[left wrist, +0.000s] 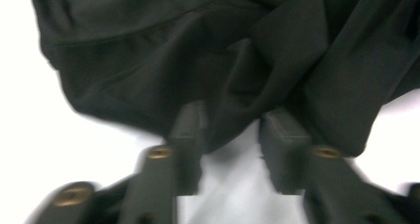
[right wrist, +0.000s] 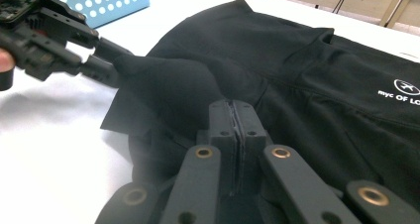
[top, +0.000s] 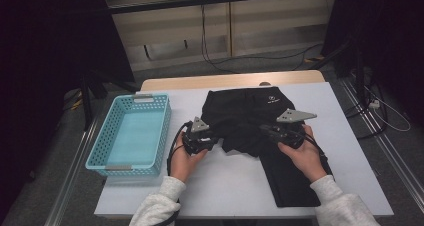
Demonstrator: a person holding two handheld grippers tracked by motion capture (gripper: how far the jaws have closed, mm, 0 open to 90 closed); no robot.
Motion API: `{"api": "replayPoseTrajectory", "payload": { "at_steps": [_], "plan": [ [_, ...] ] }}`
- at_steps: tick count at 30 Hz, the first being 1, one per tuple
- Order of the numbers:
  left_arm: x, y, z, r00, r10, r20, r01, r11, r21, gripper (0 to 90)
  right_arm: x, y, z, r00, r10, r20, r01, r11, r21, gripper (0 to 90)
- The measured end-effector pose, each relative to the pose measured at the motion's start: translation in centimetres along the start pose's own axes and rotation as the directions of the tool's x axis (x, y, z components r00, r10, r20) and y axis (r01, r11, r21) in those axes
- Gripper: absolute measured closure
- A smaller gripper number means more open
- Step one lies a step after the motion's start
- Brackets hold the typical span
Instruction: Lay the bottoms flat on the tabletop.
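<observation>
A black garment (top: 250, 111) with a small white logo lies spread on the white table (top: 225, 186). My left gripper (top: 215, 142) is at the garment's left edge. In the left gripper view its jaws (left wrist: 230, 120) stand a little apart with a bunched fold of the cloth (left wrist: 148, 50) pinched between the tips. From the right gripper view, the left gripper (right wrist: 111, 65) pulls that fold up into a peak. My right gripper (top: 263, 129) rests over the middle of the garment, jaws pressed together (right wrist: 233, 105) on the cloth (right wrist: 307, 85).
A light blue perforated basket (top: 102, 141) stands at the table's left side, and its corner shows in the right gripper view (right wrist: 109, 6). Bare white table lies in front of the garment. Cables run over the floor beyond the table.
</observation>
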State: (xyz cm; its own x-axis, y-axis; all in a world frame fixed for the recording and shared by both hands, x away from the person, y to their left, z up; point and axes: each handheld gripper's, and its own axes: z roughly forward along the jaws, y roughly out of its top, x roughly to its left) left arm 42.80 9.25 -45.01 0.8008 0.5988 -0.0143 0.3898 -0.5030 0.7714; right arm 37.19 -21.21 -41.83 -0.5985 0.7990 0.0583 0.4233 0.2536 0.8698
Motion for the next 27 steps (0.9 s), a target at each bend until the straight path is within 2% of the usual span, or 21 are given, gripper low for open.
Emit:
{"api": "replayPoseTrajectory", "payload": {
  "at_steps": [3,4,6,8,11,14,16,18,19,21,23,24,25,26,27],
  "plan": [
    [0.1,0.2,0.0,0.9999,-0.006,0.009,0.006,1.0,0.0,82.6,0.1,-0.1,-0.2,0.9999,-0.008,-0.009,0.008,1.0,0.004,89.1],
    [0.1,0.3,0.0,0.9998,-0.011,0.016,0.011,0.9999,-0.013,84.2,0.2,-0.1,-0.2,0.9999,-0.01,-0.009,0.01,1.0,0.003,89.0],
    [0.0,0.4,0.1,0.9995,-0.016,0.026,0.016,0.9999,-0.005,87.4,0.3,-0.1,-0.2,0.9998,-0.012,-0.014,0.012,1.0,0.003,89.1],
    [0.1,0.3,0.1,0.9988,-0.038,0.029,0.039,0.9992,-0.009,89.0,0.4,0.0,-0.2,0.9998,-0.016,-0.015,0.016,1.0,0.002,89.0],
    [0.5,0.4,-0.5,0.9985,-0.053,0.014,0.054,0.9985,-0.008,89.3,0.6,0.0,-0.2,0.9992,-0.02,-0.034,0.02,1.0,0.003,89.1],
    [1.4,0.9,-1.5,0.9974,-0.069,-0.023,0.068,0.9968,-0.043,89.4,0.9,0.2,-0.4,0.9983,-0.025,-0.052,0.025,1.0,-0.004,89.0],
    [1.9,1.2,-1.9,0.9955,-0.089,-0.034,0.086,0.9941,-0.066,89.4,1.1,0.3,-0.5,0.9979,-0.025,-0.059,0.025,1.0,-0.01,89.1],
    [2.4,1.4,-1.7,0.9953,-0.086,-0.043,0.083,0.9942,-0.067,89.5,1.1,0.3,-0.6,0.9986,-0.027,-0.045,0.027,1.0,-0.012,89.1],
    [2.5,1.5,-1.5,0.994,-0.102,-0.041,0.098,0.9922,-0.077,89.5,1.0,0.3,-0.5,0.999,-0.022,-0.039,0.021,1.0,-0.012,89.1],
    [2.8,1.4,-1.0,0.9936,-0.098,-0.055,0.094,0.993,-0.07,89.4,0.6,-0.1,0.1,0.9983,0.022,-0.054,-0.023,1.0,-0.01,89.0],
    [2.9,1.1,-0.7,0.9927,-0.103,-0.063,0.1,0.9935,-0.056,89.2,0.7,-0.4,0.8,0.9972,0.027,-0.07,-0.026,1.0,0.014,89.0],
    [2.9,1.0,-0.6,0.993,-0.1,-0.063,0.097,0.9941,-0.05,88.8,1.0,-0.5,1.3,0.9978,0.006,-0.066,-0.004,0.999,0.036,89.0],
    [2.9,0.9,-0.7,0.9907,-0.11,-0.08,0.106,0.9928,-0.057,86.2,1.1,-0.6,1.5,0.9977,-0.003,-0.067,0.006,0.999,0.043,89.0],
    [2.9,0.7,-0.8,0.9866,-0.12,-0.11,0.114,0.9915,-0.063,78.9,1.4,-0.6,1.8,0.9973,-0.011,-0.073,0.014,0.999,0.048,89.0],
    [3.0,0.6,-1.0,0.9862,-0.116,-0.118,0.111,0.9924,-0.054,66.4,1.6,-0.6,2.0,0.9974,-0.022,-0.069,0.026,0.998,0.053,89.0]
  ]
}}
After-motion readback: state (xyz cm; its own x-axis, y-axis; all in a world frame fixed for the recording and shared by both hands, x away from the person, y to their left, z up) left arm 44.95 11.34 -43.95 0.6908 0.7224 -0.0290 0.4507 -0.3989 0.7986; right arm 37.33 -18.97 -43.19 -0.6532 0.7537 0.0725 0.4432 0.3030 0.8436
